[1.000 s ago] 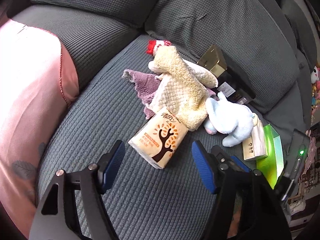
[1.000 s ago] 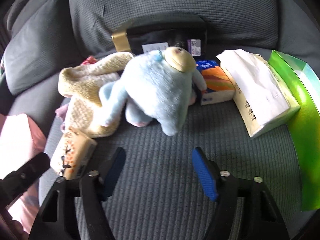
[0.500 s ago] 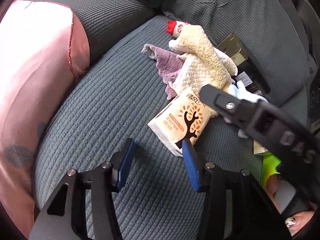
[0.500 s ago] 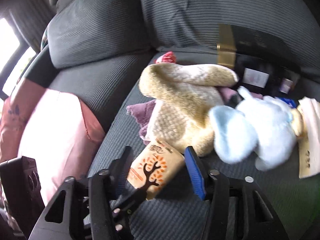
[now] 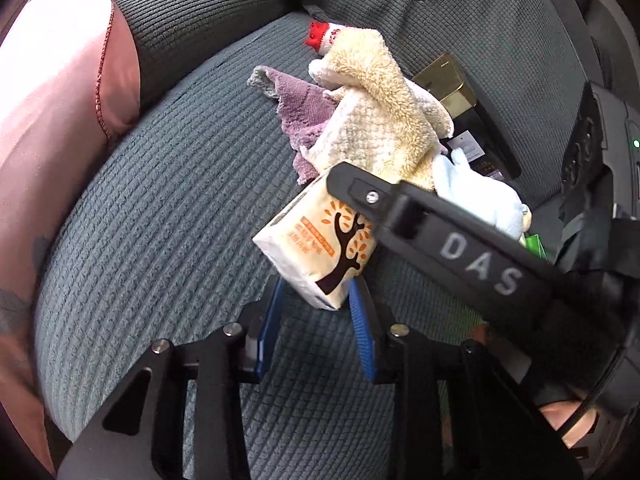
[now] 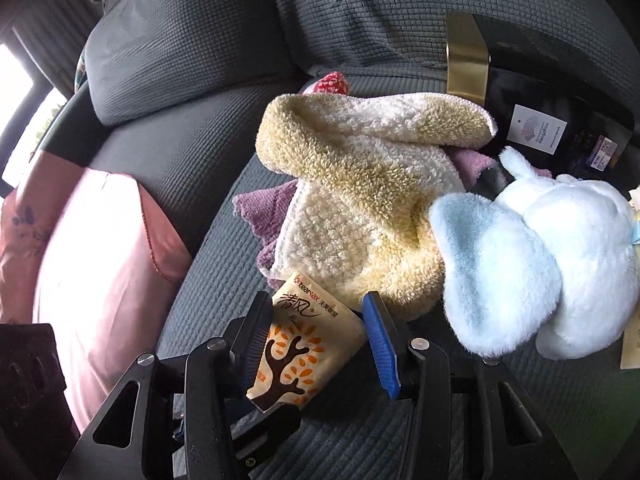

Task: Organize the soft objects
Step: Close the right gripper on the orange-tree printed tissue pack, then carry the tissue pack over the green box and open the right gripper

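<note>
Pink cushion (image 5: 52,120) well left of tissue pack (image 5: 316,240). Left hand-held gripper (image 5: 316,294), jaws just closing, pinching pack's lower corner. Right hand-held gripper (image 6: 316,306) clamped across pack's sides, over grey sofa seat (image 5: 160,220). Cream towel (image 6: 360,200) just beyond pack; pale-blue plush (image 6: 520,260) right of pack.

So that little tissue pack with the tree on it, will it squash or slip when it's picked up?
Probably it squashes a bit: the tissue pack is a soft wrapped packet, and its corner looks pinched between the right gripper pads. It is likely light for its size. The glossy wrapper may be slightly slippery. The left gripper, whose jaws have just been closing, brackets its other end.
</note>
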Demonstrator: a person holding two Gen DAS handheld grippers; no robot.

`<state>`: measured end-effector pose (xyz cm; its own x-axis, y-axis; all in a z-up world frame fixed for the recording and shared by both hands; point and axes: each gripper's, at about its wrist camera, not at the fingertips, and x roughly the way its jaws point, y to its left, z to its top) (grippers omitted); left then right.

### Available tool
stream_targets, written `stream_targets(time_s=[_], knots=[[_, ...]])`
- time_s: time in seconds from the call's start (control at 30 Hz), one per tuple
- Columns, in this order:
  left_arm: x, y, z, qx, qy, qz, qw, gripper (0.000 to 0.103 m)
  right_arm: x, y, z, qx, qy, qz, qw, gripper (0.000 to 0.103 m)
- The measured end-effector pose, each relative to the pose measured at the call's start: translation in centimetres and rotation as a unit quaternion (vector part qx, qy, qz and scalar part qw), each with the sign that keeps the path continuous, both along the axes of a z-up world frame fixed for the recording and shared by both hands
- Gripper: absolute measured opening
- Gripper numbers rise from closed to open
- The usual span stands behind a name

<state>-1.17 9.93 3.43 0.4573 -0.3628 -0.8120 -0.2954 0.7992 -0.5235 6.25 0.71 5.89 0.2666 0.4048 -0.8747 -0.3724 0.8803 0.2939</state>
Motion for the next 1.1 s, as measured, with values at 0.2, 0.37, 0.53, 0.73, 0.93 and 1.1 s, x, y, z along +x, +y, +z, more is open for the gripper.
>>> stream_targets(time_s=[0.2, 0.37, 0.53, 0.73, 0.93, 1.1], knots=[[0.3, 1.2, 0.5, -0.02, -0.008, 0.002, 0.9998, 0.029, -0.7, 0.0, -0.1, 0.016, -0.017, 0.021, 1.0, 0.049], [0.0, 1.3, 1.8, -0.025, -0.042, -0.011, 0.9988, 0.029, -1.4, -1.9, 1.0, 0.054, -0.004, -0.001, 0.999, 0.049], [-0.9, -0.7, 4.3, -0.027, -0.122, -0.044, 0.9912, 0.03, -2.7, -4.2, 4.1, 0.059, -0.052, -0.033, 0.996, 0.049], [-1.8, -3.4, 7.4, -0.072, -0.221, -0.085, 0.9689, 0.029, -5.0, -7.4, 9.7, 0.011, -0.136, -0.086, 0.987, 0.049], [-2.2, -6.6, 8.9, -0.054, -0.262, -0.115, 0.9567, 0.029, -6.5, -11.3, 11.6, 0.02, -0.168, -0.123, 0.978, 0.049], [-1.1, -9.6, 9.9, -0.038, -0.265, -0.133, 0.9543, 0.029, -6.4, -13.9, 11.6, 0.046, -0.165, -0.157, 0.973, 0.049]])
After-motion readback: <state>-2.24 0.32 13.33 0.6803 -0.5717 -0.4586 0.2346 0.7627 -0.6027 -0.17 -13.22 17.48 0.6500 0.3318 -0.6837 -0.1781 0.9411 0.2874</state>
